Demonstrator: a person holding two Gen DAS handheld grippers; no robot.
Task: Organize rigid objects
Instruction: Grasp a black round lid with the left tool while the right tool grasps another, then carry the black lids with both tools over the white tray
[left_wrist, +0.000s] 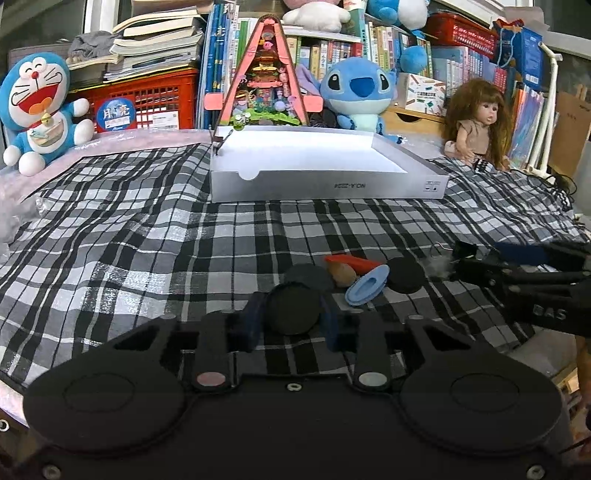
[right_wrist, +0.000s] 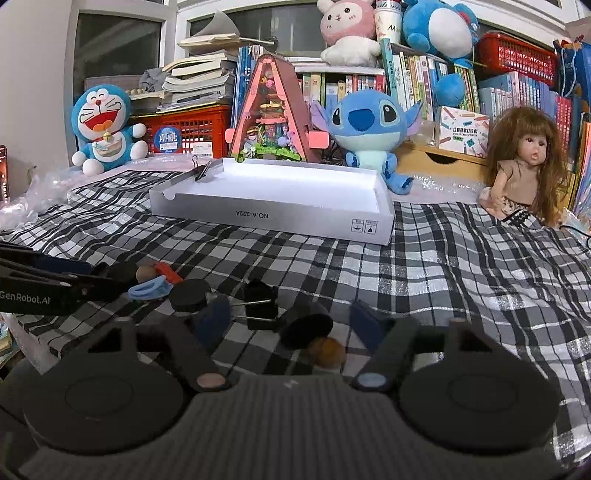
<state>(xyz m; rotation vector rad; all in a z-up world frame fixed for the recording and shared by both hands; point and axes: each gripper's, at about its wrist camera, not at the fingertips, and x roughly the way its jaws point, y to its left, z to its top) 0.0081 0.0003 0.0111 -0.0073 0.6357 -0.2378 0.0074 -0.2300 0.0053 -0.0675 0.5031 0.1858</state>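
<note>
The left gripper (left_wrist: 291, 314) is closed on a black round disc (left_wrist: 293, 308), its blue pads pressing both sides, near the front edge of the black-and-white checked cloth (left_wrist: 147, 229) that covers the surface. Just beyond it lie a second dark disc (left_wrist: 308, 277), a tan wooden bead (left_wrist: 345, 275), a red plastic wedge (left_wrist: 356, 263), a light-blue oval plastic piece (left_wrist: 367, 290) and another black disc (left_wrist: 404, 275), crowded together in a small heap.

The right gripper (right_wrist: 291, 325) stands partly open around a black cylinder lying on its side (right_wrist: 304, 326); its pads do not touch it. An orange-brown wooden ball (right_wrist: 327, 352) lies just in front of the cylinder, and a black binder clip with wire handles (right_wrist: 260, 304) lies beside it, close to the gripper's left finger.

The white shallow cardboard box lid (right_wrist: 273, 216) lies further back at the middle of the cloth, a small black binder clip (right_wrist: 201, 171) clamped on its far left rim. Behind it stand a Doraemon plush (right_wrist: 105, 127), a pink A-frame model house (right_wrist: 275, 110), a blue Stitch plush (right_wrist: 369, 125) and a long-haired doll (right_wrist: 524, 162).
</note>
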